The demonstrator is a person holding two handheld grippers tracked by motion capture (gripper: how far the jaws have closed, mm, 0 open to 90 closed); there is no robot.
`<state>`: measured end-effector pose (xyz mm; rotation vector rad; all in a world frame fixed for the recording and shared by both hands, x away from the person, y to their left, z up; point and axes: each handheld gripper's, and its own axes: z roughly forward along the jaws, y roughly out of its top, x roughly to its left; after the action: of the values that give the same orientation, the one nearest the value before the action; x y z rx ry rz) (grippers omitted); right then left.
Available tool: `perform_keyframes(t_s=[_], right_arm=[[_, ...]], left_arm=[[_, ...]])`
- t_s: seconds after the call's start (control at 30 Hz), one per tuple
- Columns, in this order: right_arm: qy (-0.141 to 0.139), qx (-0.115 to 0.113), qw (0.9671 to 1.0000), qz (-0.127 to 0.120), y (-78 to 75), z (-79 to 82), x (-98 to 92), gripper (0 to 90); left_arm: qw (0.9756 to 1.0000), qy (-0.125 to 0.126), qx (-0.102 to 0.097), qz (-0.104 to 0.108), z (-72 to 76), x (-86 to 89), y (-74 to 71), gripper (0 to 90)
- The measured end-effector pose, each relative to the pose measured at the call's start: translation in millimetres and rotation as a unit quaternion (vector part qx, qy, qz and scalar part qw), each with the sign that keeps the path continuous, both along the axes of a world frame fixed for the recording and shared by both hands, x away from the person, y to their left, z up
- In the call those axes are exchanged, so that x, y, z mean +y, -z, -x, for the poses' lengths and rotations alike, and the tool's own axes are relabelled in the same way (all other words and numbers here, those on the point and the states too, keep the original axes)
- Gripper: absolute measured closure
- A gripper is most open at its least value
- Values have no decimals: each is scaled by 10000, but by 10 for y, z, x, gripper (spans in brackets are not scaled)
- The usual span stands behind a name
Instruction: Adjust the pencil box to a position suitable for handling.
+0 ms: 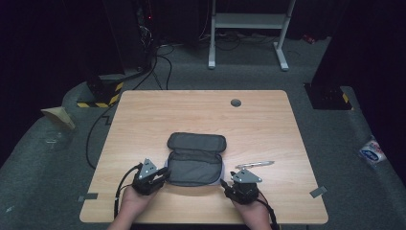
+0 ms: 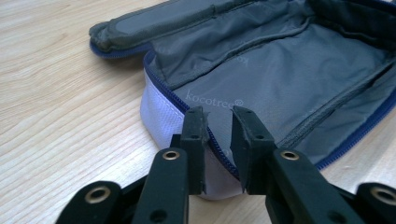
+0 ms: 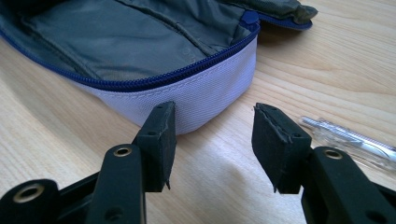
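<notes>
We see the open pencil case (image 1: 196,158) lying flat near the middle of the wooden table (image 1: 143,115), lid flap folded back to the far side, grey lining up, blue zipper running round the rim.

Left gripper (image 1: 160,175) is at the case's near-left corner. In the left gripper view its jaws straddle the zippered rim (image 2: 217,140) of the case (image 2: 280,79): one jaw outside against the pale lilac wall, the other over the lining. A narrow gap shows between the pads, so we can't tell whether they actually pinch the rim or just bracket it.

Right gripper (image 1: 229,184) sits just off the case's near-right corner. Jaws apart, nothing between them; in the right gripper view the case (image 3: 205,100) is just ahead of the tips, not touched.

A clear pen (image 1: 254,164) lies on the table just right of the case, beyond the right gripper.
</notes>
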<state>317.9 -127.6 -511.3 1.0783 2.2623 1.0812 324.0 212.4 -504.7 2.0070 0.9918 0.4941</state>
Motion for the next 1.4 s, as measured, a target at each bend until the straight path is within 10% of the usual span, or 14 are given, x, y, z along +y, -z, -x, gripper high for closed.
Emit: perform_keyframes(t_s=[0.93, 1.23, 1.4], right_arm=[[425, 3, 9991, -32, 11, -134, -193, 492], [569, -52, 9983, -84, -22, -172, -298, 501], [713, -64, 9974, -111, -40, -248, -371, 529]], left_arm=[[9998, 24, -142, 133, -27, -248, -8, 759], [9983, -256, -460, 241, 29, -63, -175, 686], [9967, -750, -298, 18, -48, 210, -81, 666]])
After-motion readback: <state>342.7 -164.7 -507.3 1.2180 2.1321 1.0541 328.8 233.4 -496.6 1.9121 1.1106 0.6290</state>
